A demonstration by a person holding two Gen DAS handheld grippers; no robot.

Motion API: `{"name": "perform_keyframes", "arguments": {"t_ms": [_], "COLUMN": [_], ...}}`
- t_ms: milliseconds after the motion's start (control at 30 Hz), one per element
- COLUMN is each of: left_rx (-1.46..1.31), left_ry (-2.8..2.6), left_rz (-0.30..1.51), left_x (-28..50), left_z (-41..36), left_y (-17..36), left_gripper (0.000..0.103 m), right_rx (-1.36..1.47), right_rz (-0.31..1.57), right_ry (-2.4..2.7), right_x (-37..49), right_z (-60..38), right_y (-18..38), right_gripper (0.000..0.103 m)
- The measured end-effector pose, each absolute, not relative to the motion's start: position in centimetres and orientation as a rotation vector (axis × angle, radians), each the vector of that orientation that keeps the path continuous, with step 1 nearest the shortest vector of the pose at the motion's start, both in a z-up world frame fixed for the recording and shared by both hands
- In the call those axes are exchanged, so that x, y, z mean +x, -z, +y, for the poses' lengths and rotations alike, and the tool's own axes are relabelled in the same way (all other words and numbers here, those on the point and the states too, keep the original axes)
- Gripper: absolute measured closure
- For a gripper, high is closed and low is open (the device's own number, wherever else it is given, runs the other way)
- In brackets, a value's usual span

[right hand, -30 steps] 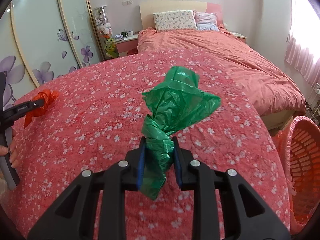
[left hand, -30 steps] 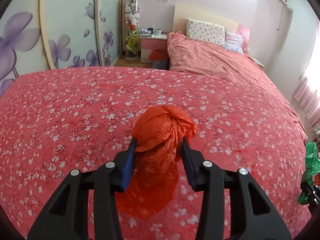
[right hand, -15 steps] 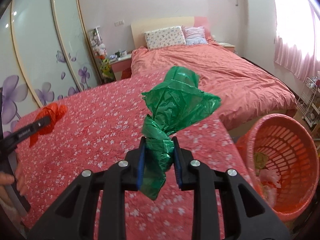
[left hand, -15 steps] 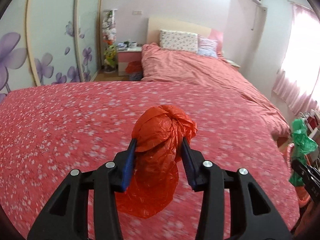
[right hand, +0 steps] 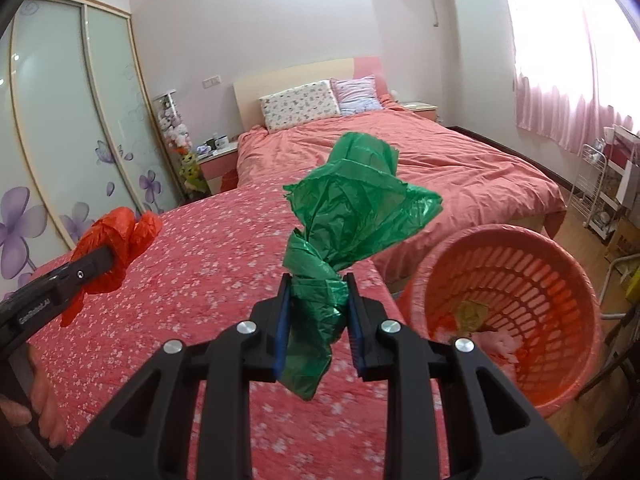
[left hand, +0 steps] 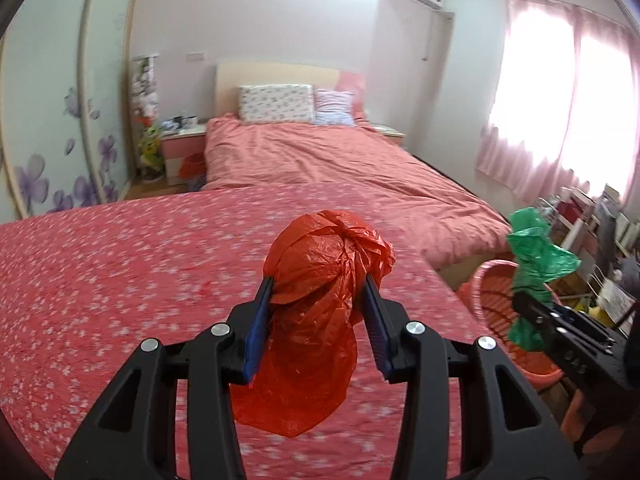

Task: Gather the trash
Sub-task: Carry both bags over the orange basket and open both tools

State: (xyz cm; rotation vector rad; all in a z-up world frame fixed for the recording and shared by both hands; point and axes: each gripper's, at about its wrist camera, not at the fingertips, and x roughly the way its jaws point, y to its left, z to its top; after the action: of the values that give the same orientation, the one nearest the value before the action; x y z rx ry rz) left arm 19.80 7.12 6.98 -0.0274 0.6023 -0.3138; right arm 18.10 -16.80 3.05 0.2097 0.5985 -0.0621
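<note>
My left gripper (left hand: 319, 308) is shut on a crumpled red plastic bag (left hand: 320, 280), held above the floral red bedspread (left hand: 120, 272). A crumpled green plastic bag (right hand: 348, 216) is clamped in my right gripper (right hand: 318, 312), which is shut on its twisted neck. An orange slatted basket (right hand: 560, 280) stands on the floor to the right of the bed, with some trash at its bottom. In the left wrist view the green bag (left hand: 536, 256) hangs over the basket (left hand: 490, 280). In the right wrist view the red bag (right hand: 116, 244) shows at the left.
A second bed with a pink duvet (right hand: 440, 160) and pillows lies beyond. A wardrobe with flower-painted sliding doors (right hand: 60, 140) lines the left wall. A wire rack (right hand: 600, 188) stands by the pink curtains at right. A person's hand (right hand: 36, 400) shows at lower left.
Both grippers have swung right and risen a little, each still holding its bag. The orange basket has come fully into the right wrist view and entered the left wrist view.
</note>
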Motion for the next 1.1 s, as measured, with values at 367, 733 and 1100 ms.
{"name": "perform_keyframes", "arguments": {"t_ms": [367, 733, 1100], "left_rx": [-0.001, 0.011, 0.025], "left_ry": [0.405, 0.519, 0.621], "left_rz": [0.623, 0.652, 0.685], "left_x": [19.8, 19.1, 19.0], "left_z": [2.4, -3.9, -9.5], "left_y": [-5.5, -4.3, -3.1], "left_gripper": [0.059, 0.059, 0.059], "right_rx": [0.236, 0.248, 0.282], "right_rz": [0.592, 0.583, 0.585], "right_ry": [0.147, 0.231, 0.291], "right_x": [16.0, 14.6, 13.8], "right_z": [-21.4, -25.6, -30.0], "right_y": [-2.2, -1.3, 0.2], "right_gripper": [0.078, 0.077, 0.077]}}
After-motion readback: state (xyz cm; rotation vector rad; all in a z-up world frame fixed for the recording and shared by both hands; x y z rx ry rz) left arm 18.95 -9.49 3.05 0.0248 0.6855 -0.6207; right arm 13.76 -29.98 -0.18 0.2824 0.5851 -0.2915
